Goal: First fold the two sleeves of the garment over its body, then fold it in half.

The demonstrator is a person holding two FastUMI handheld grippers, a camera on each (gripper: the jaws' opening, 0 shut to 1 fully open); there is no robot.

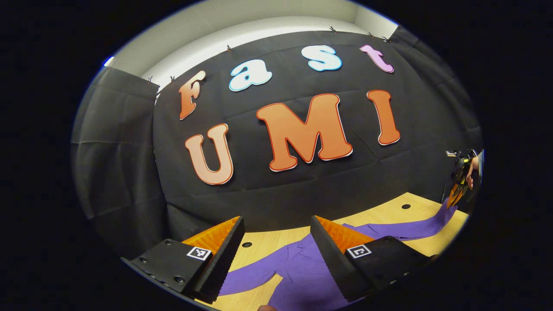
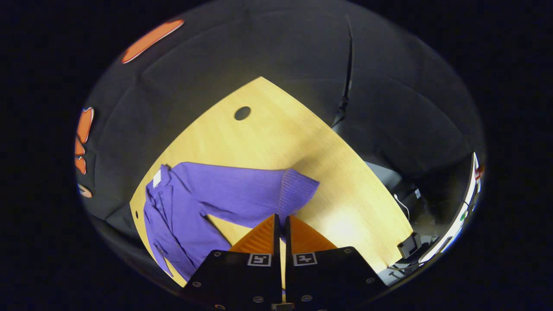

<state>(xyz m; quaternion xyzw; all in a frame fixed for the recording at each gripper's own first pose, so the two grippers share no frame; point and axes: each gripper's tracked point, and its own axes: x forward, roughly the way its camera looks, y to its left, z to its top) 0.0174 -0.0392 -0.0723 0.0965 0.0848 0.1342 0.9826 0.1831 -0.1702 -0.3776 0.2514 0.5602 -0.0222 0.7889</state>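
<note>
Nearest in the right gripper view, the right tool [image 2: 280, 224] has its fingers drawn together on the cuff edge of the right sleeve [image 2: 242, 194], so the ribbed cuff [image 2: 298, 190] hangs from the tips. That pinch at the very end makes sense: held by the cuff, the whole sleeve can be carried across in one sweep, and it already stretches taut from the tips away to the shoulder. Beyond the cuff the sweater [image 2: 173, 224] lies flat on the counter [image 2: 276, 142], body running off to the tool's left, a white tag [image 2: 157, 177] at its collar.

In the left gripper view, the left tool [image 1: 276, 246] has its fingers spread wide apart, holding nothing, poised above the sweater's body [image 1: 298, 272]. The left sleeve [image 1: 246, 278] lies under and to the left of its near finger. Held open over the cloth, it looks ready either to pin the body or to reach for that sleeve. Far off to its right, the other tool [image 1: 459, 190], held in a hand [image 1: 474, 169], lifts the purple sleeve end off the counter.

Neither sleeve is folded over the body yet, by the look of it.
</note>
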